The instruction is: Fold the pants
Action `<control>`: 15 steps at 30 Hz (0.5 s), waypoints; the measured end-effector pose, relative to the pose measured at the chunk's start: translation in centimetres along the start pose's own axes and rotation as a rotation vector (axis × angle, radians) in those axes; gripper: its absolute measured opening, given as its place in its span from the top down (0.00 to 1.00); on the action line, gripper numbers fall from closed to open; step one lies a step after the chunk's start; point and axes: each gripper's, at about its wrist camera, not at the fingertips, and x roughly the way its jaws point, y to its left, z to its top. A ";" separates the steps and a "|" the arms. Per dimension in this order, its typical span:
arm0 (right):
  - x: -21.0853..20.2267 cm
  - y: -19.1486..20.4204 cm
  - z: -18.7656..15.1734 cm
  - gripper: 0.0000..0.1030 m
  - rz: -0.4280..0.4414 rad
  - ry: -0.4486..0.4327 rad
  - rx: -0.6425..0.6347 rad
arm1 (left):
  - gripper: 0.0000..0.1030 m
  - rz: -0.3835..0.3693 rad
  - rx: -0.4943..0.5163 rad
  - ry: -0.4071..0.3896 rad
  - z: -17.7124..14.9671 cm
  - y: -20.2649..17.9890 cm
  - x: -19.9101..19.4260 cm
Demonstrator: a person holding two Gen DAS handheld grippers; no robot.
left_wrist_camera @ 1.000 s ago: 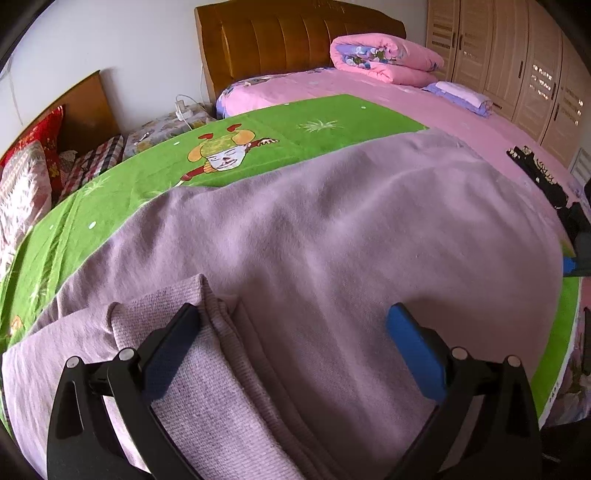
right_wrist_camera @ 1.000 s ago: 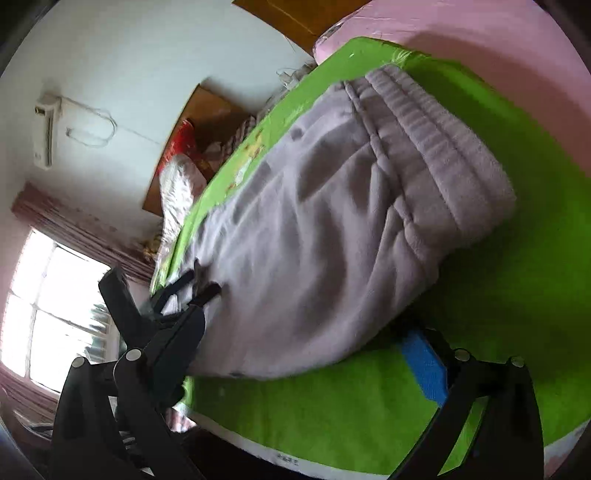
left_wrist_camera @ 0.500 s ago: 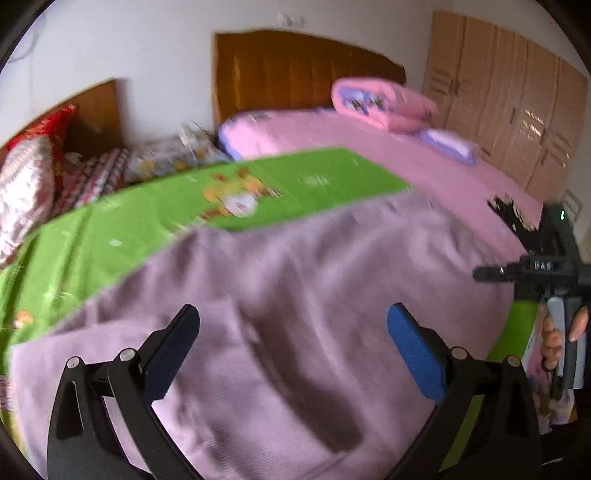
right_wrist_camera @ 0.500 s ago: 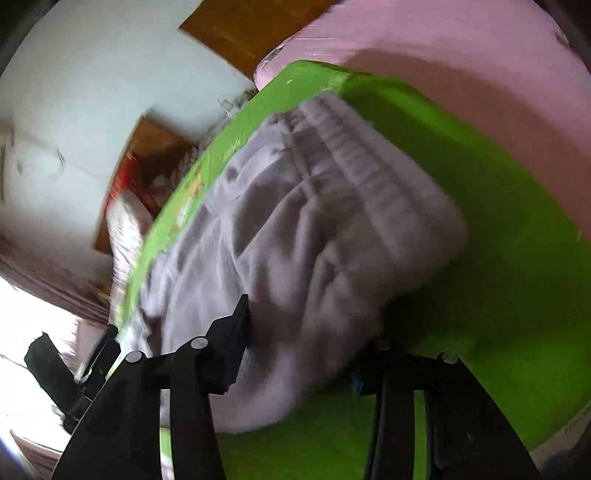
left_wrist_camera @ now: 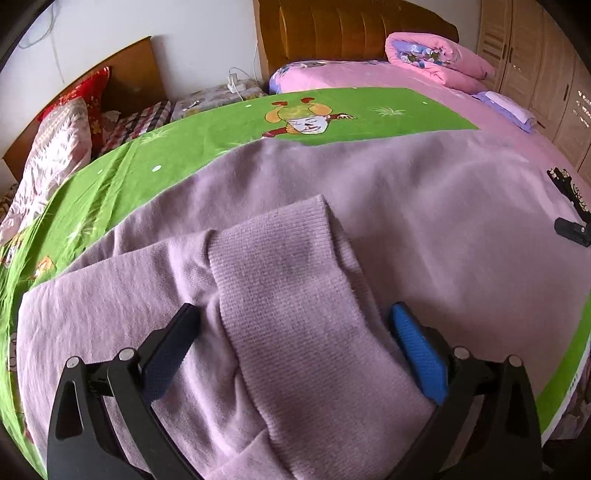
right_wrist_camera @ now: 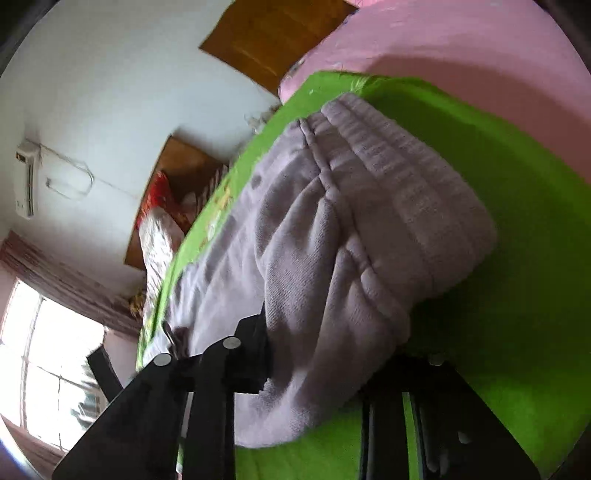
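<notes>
Right wrist view: our right gripper (right_wrist_camera: 325, 369) jaws, wide a second ago, are closing on the pants (right_wrist_camera: 332, 240) waistband corner.
Pants lie on the green sheet (left_wrist_camera: 184, 147); left gripper (left_wrist_camera: 291, 354) remains open astride the cuff, so the fold can start.

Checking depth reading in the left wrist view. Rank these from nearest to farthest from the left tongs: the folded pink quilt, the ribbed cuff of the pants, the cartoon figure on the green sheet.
1. Ribbed cuff: nearest, lying between the fingers of the left tongs.
2. Cartoon figure: mid-distance, straight ahead on the green sheet.
3. Folded pink quilt: farthest, upper right by the headboard.
</notes>
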 end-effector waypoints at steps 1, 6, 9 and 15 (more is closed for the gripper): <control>-0.2 0.0 0.0 0.76 0.017 -0.019 0.015 | 0.01 0.007 0.006 0.002 0.1 -0.2 0.0; -1.9 3.0 0.3 0.77 -0.030 -0.093 -0.075 | 0.03 -0.084 -0.019 -0.014 -0.1 1.5 -1.3; -2.6 10.0 -0.3 0.77 -0.141 -0.155 -0.318 | 0.02 -0.224 -0.192 -0.209 -1.1 7.0 -7.2; 1.0 27.6 -8.5 0.78 -0.199 -0.170 -0.892 | 0.02 -0.123 -0.454 -0.351 -5.6 18.9 -13.0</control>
